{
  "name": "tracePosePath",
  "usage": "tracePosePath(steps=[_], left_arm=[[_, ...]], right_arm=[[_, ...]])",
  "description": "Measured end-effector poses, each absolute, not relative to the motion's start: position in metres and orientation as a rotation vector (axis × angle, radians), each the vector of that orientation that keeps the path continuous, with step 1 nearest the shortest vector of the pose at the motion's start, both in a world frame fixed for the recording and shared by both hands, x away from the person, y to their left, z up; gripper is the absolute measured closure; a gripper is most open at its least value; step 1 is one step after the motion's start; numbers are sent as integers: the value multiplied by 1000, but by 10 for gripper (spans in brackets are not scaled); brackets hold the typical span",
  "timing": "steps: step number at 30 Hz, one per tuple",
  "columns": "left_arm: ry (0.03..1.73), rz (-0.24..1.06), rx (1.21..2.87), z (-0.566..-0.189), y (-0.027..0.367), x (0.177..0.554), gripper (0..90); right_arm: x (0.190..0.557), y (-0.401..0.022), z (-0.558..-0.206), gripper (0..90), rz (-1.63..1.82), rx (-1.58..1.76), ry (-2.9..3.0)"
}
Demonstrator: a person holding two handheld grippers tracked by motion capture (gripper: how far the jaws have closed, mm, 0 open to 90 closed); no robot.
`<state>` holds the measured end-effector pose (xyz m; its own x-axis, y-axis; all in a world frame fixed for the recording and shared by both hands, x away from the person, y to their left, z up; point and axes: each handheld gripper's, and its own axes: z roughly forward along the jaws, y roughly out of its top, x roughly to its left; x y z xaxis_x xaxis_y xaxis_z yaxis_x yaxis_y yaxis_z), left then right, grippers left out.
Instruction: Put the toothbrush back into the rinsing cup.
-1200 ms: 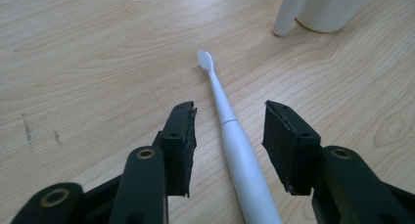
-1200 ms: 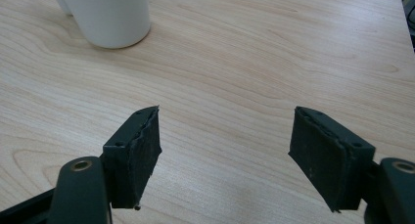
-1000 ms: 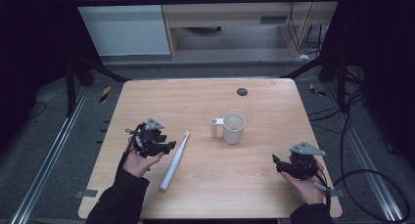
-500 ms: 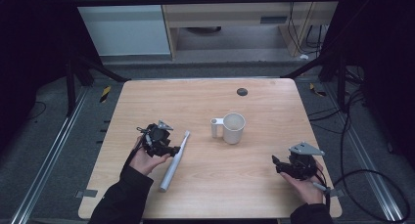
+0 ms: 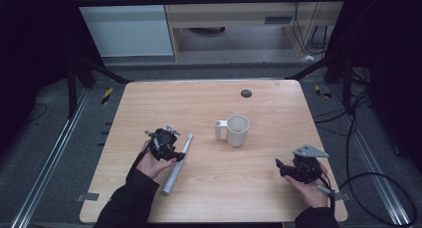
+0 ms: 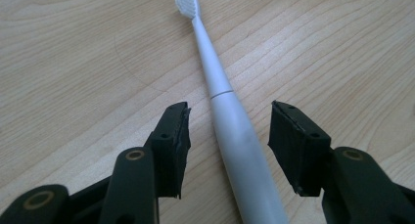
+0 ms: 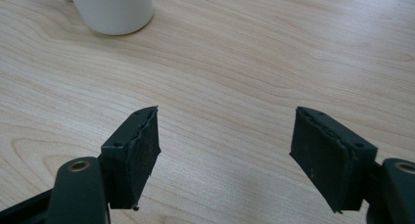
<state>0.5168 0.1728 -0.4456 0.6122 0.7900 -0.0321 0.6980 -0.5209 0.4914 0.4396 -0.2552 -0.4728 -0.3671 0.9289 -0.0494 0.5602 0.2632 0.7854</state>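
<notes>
Since a second ago the left gripper [image 5: 174,151] has travelled rightward across the table [image 5: 149,103] and now straddles the toothbrush [image 5: 175,166]; the right gripper [image 5: 284,169] has stayed near the front right corner. Left jaws are released, one on each side of the handle just behind the collar, not yet touching it. Right jaws are likewise spread, with nothing between them. Toothbrush lies flat left of centre, bristle head [image 6: 186,0] pointing away from the person toward the mug [image 5: 237,130]. Likely hazards: the handle is smooth, round and tapered, so a closure that meets it off-centre could roll it or squirt it forward out of the pads [image 6: 177,146]; a grip this far toward the head leaves the heavier rear end to sag. Mug stands upright right of the brush, well apart, handle [image 5: 219,129] facing left. Dark disc [image 5: 246,93] sits near the far edge. Nothing blocks the brush.
</notes>
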Motion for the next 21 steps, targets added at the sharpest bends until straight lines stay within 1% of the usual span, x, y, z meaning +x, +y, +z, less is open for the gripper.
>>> tracePosePath(steps=[9, 21], left_arm=[[1196, 242, 2396, -454, 170, 520, 515], [1219, 212, 2427, -463, 166, 523, 574]], right_arm=[[440, -254, -474, 264, 933, 1348, 2038], [441, -253, -474, 265, 927, 1336, 2045]])
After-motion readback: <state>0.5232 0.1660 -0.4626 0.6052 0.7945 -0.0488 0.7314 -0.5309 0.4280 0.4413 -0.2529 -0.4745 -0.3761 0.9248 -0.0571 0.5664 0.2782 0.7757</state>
